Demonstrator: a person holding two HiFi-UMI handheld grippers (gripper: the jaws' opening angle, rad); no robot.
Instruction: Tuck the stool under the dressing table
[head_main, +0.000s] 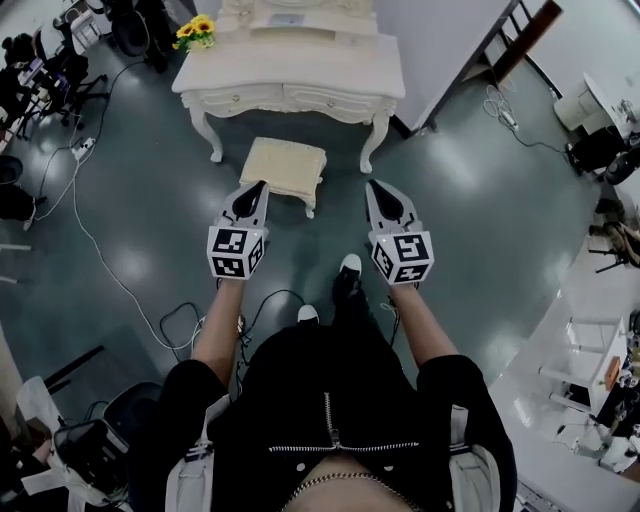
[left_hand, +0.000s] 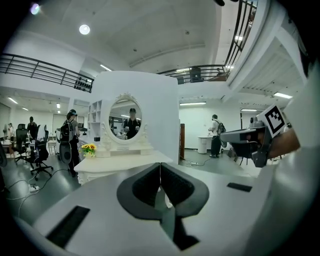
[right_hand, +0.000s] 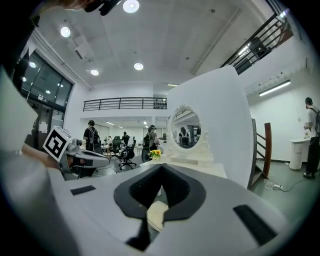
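The white dressing table (head_main: 290, 75) with an oval mirror (left_hand: 125, 119) stands ahead, against a white partition. The cream cushioned stool (head_main: 285, 168) stands on the floor just in front of it, level with the table's front legs. My left gripper (head_main: 258, 187) and right gripper (head_main: 373, 187) are held side by side, pointing at the table, their tips just short of the stool and to either side of it. Both have their jaws shut with nothing held. In the right gripper view a bit of the stool (right_hand: 156, 214) shows below the jaws of that gripper (right_hand: 161, 166). The left gripper (left_hand: 160, 165) faces the table (left_hand: 115, 167).
Yellow flowers (head_main: 196, 30) sit on the table's left corner. Cables (head_main: 95, 250) trail over the dark floor at left, near office chairs (head_main: 50, 60). The person's shoes (head_main: 348, 265) are behind the grippers. A staircase (head_main: 515, 35) rises at right. People stand in the distance.
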